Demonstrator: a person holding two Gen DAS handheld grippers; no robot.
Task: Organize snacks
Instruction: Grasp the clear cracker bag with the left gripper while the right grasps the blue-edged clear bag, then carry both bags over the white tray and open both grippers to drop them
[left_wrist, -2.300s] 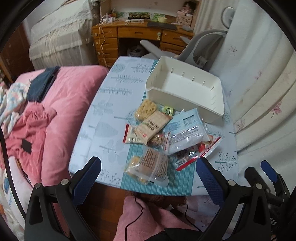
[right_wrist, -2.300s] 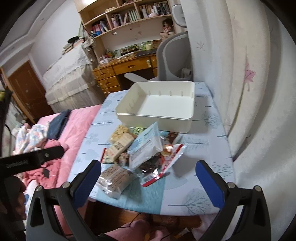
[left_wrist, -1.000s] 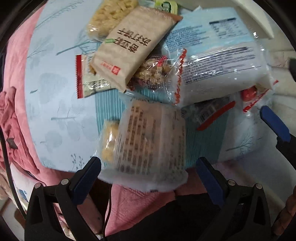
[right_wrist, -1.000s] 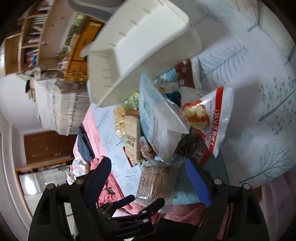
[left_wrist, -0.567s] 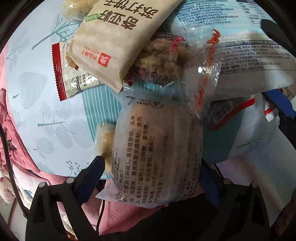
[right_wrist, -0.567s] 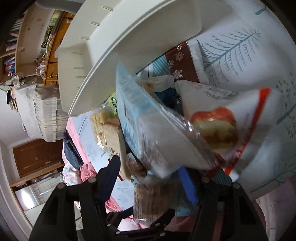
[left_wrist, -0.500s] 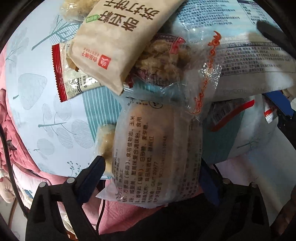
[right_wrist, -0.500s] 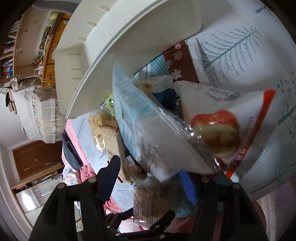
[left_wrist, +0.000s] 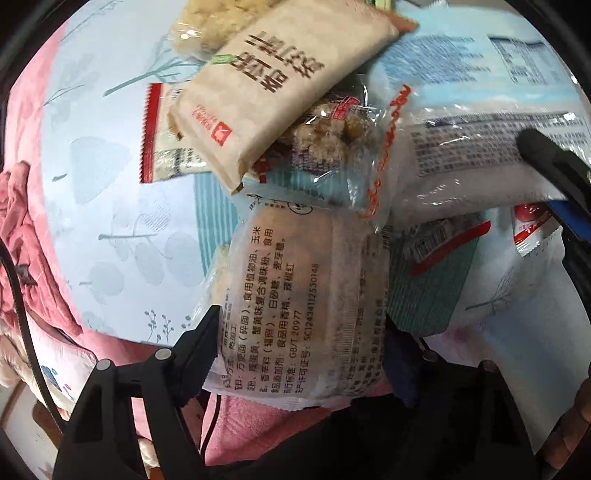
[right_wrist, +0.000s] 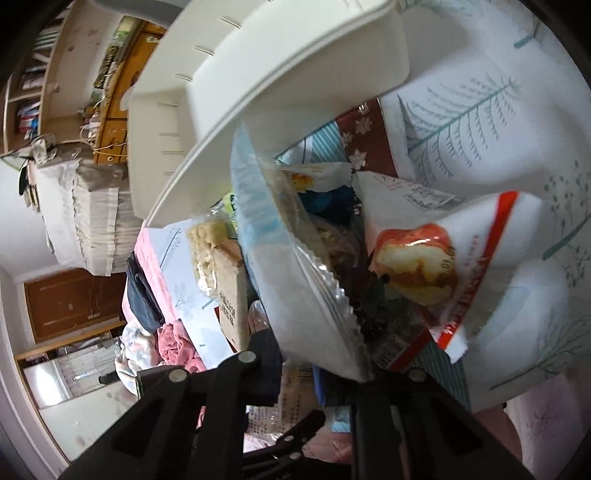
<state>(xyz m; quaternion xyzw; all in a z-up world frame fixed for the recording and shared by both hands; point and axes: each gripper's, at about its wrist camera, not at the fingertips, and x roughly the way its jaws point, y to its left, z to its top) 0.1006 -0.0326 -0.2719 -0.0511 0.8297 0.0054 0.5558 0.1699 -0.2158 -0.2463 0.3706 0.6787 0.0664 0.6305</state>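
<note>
A pile of snack packets lies on the table in front of a white plastic bin (right_wrist: 280, 74). My left gripper (left_wrist: 303, 350) is shut on a clear packet of crisp noodle snack with black print (left_wrist: 306, 295) at the near table edge. My right gripper (right_wrist: 317, 354) is shut on the lower end of a large pale blue and white bag (right_wrist: 291, 280), also seen in the left wrist view (left_wrist: 480, 122). A beige cracker pack (left_wrist: 280, 81), a rice crisp packet (left_wrist: 332, 129) and a red and white packet (right_wrist: 443, 266) lie around them.
The table has a pale blue leaf-print cloth (left_wrist: 110, 206) and a teal striped mat (left_wrist: 424, 295). A pink bed (left_wrist: 22, 221) is left of it. A wooden desk (right_wrist: 114, 96) and bookshelves stand behind the bin. White fabric (right_wrist: 535, 295) lies at the right.
Both grippers came down from above the table into the pile. The left one closed on the noodle packet. The right one closed on the blue and white bag.
</note>
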